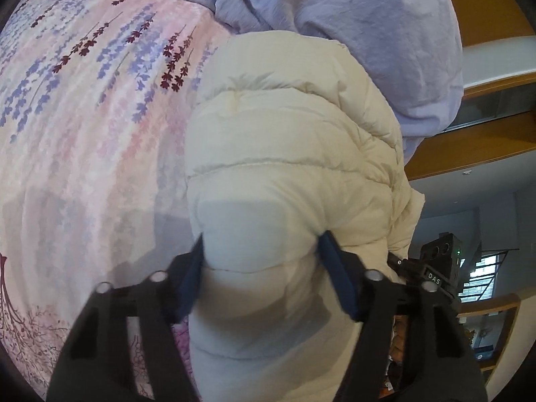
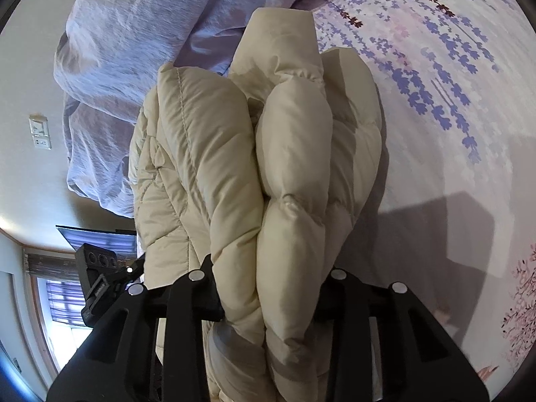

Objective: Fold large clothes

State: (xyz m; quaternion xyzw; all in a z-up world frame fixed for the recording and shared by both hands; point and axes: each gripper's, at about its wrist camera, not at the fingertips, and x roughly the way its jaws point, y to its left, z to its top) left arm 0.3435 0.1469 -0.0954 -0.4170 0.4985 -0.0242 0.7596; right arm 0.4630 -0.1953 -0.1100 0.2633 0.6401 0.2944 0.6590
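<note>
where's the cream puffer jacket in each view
Left wrist view: the cream puffer jacket runs from centre to bottom edge, between the left claw's fingers.
Right wrist view: jacket fills the centre, bunched in the right claw.
Shared landmark: the lavender duvet behind it.

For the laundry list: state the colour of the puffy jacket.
Cream, plain quilted jacket; clearest in the right wrist view.

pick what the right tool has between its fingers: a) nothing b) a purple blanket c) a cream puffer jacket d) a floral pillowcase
c, in the right wrist view the right tool squeezes a thick bunch of the cream puffer jacket, above the floral bedspread.
</note>
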